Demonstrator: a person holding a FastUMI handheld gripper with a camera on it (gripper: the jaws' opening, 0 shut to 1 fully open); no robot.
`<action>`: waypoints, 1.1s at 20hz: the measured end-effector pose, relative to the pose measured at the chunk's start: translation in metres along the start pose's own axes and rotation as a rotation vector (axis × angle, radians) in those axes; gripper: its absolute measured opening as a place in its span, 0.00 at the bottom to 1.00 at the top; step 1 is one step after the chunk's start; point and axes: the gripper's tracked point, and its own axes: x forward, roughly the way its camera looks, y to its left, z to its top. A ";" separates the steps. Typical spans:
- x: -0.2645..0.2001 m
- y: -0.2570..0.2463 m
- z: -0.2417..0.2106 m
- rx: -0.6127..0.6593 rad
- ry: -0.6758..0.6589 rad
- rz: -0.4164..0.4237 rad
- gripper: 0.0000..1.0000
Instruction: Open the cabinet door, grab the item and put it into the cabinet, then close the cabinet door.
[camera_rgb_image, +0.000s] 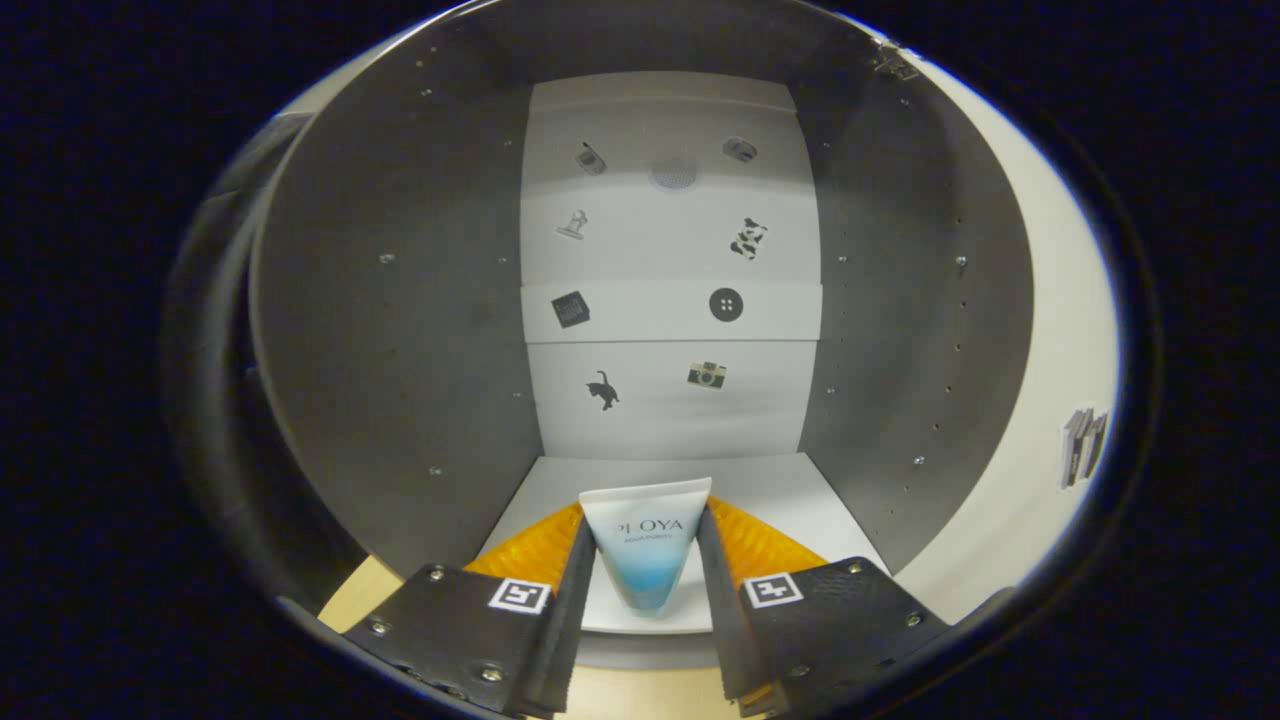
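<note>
A white tube with a blue lower part (646, 545) stands upright between my two fingers, flat end up. My gripper (646, 540) is shut on the tube, a finger pressing on each side. The tube and fingertips reach over the white floor (790, 495) of the open cabinet. Grey side walls (400, 330) rise left and right, and the white back wall (670, 250) carries several small stickers. The cabinet's door (1060, 330) is swung open at the right, its white face edge-on to me.
A shelf edge (670, 312) crosses the back wall halfway up. A light wooden surface (350, 600) lies below the cabinet's front edge. Free room lies on the cabinet floor beyond the tube.
</note>
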 end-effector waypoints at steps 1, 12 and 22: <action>0.007 -0.003 -0.003 -0.008 0.006 -0.009 0.56; 0.032 -0.005 -0.016 -0.040 0.038 -0.025 0.56; 0.014 -0.010 0.000 -0.046 -0.022 -0.021 0.74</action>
